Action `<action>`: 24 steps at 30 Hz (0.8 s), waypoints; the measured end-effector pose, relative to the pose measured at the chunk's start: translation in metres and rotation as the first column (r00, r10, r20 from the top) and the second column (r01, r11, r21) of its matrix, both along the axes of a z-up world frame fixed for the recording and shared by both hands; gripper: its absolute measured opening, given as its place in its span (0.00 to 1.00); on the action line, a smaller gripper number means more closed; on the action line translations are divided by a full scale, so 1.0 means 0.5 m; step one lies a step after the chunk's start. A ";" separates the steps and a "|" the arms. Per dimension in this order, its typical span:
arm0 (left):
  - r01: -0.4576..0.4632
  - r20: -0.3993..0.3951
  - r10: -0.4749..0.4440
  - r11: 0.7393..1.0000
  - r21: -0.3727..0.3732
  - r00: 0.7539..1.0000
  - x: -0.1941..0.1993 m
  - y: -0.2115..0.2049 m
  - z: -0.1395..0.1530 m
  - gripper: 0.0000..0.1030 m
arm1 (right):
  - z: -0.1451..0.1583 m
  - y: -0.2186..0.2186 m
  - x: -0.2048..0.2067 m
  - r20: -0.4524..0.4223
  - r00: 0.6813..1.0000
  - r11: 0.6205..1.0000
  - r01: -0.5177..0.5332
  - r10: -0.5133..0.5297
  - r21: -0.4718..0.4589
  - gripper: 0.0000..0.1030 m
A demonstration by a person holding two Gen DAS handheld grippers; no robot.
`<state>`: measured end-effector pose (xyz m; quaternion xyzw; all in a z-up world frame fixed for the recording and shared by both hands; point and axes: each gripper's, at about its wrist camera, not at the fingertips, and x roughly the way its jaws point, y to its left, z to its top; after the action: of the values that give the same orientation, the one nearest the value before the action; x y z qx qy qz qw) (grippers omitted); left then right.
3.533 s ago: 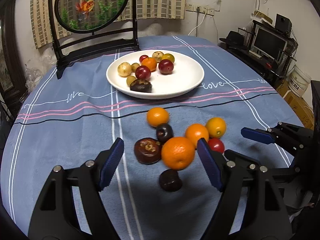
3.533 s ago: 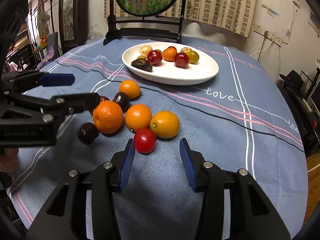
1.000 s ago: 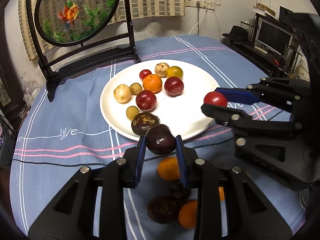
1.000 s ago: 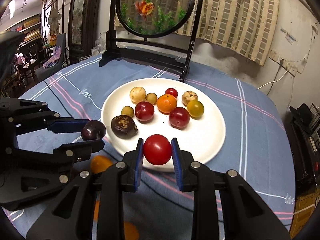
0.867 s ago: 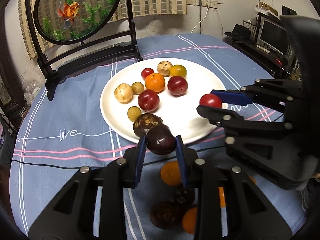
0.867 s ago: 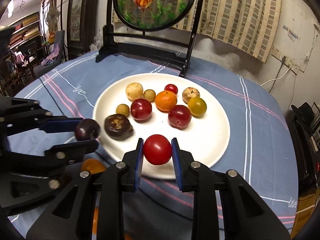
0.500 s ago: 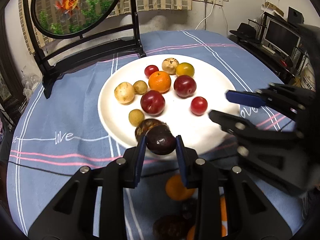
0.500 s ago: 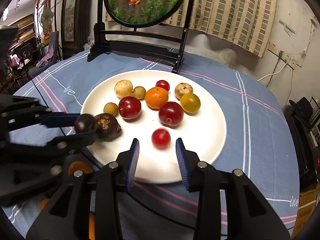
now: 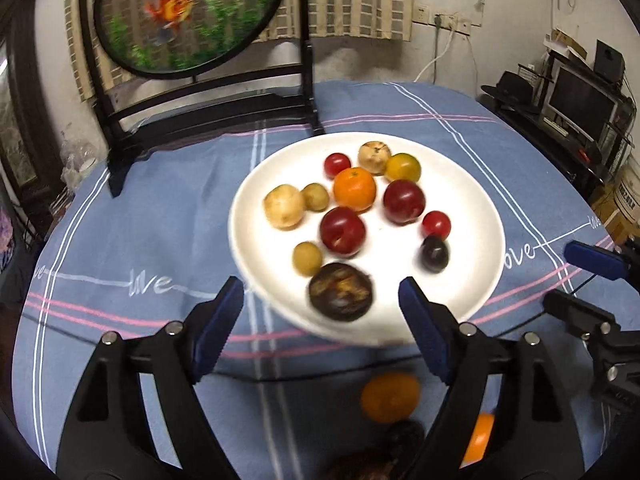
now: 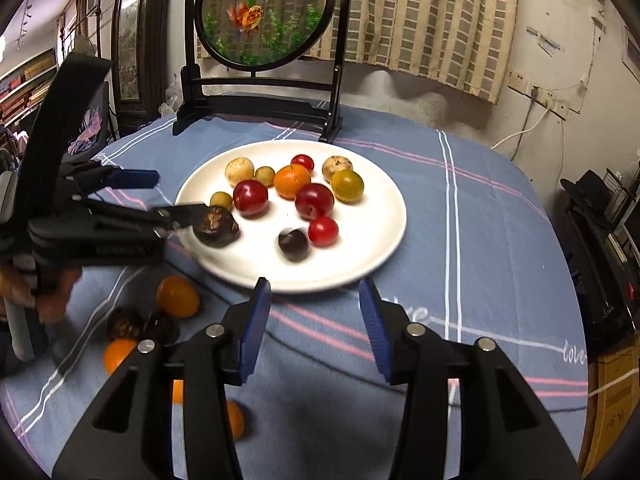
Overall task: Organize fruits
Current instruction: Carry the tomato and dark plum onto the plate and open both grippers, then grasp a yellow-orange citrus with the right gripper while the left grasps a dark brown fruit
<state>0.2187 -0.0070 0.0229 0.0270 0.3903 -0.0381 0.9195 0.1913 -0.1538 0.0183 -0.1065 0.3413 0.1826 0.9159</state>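
A white plate (image 9: 480,208) (image 10: 384,208) on the blue cloth holds several fruits. A small dark plum (image 9: 434,254) (image 10: 293,243) lies on it beside a small red tomato (image 9: 436,224) (image 10: 323,231). My left gripper (image 9: 318,308) (image 10: 172,196) hangs over the plate's near left rim, its jaws opening wide with nothing gripped; a dark brown fruit (image 9: 340,292) lies on the plate beyond them. My right gripper (image 10: 314,296) (image 9: 568,276) is at the plate's near edge, its jaws opening and empty. An orange fruit (image 9: 390,396) (image 10: 178,296) and several others lie on the cloth.
A round fish-painted screen (image 9: 192,12) (image 10: 264,12) on a black stand rises behind the plate. A desk with a monitor (image 9: 580,100) stands at the right beyond the table edge. A person's hand (image 10: 44,292) holds the left gripper.
The left jaws have sprung wide and the dark plum now lies on the plate next to the red tomato. The right jaws have widened and drawn back toward the plate's near edge.
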 end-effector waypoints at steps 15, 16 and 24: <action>-0.001 -0.016 0.001 1.000 0.013 1.000 -0.152 0.047 -0.008 0.82 | -0.068 0.018 -0.130 -0.087 0.995 0.999 -0.043 0.042 -0.013 0.45; -0.001 -0.017 0.001 1.000 0.009 1.000 -0.160 0.050 -0.009 0.82 | -0.067 0.020 -0.135 -0.086 0.995 0.999 -0.043 0.042 -0.015 0.45; -0.005 -0.020 0.005 1.000 0.002 1.000 -0.206 0.067 -0.014 0.83 | -0.076 0.036 -0.168 -0.101 0.993 0.998 -0.058 0.056 -0.016 0.45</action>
<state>0.1157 0.0267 0.0156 0.0266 0.3994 -0.0358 0.9157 0.1074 -0.1359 -0.0197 -0.1155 0.3856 0.2107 0.8908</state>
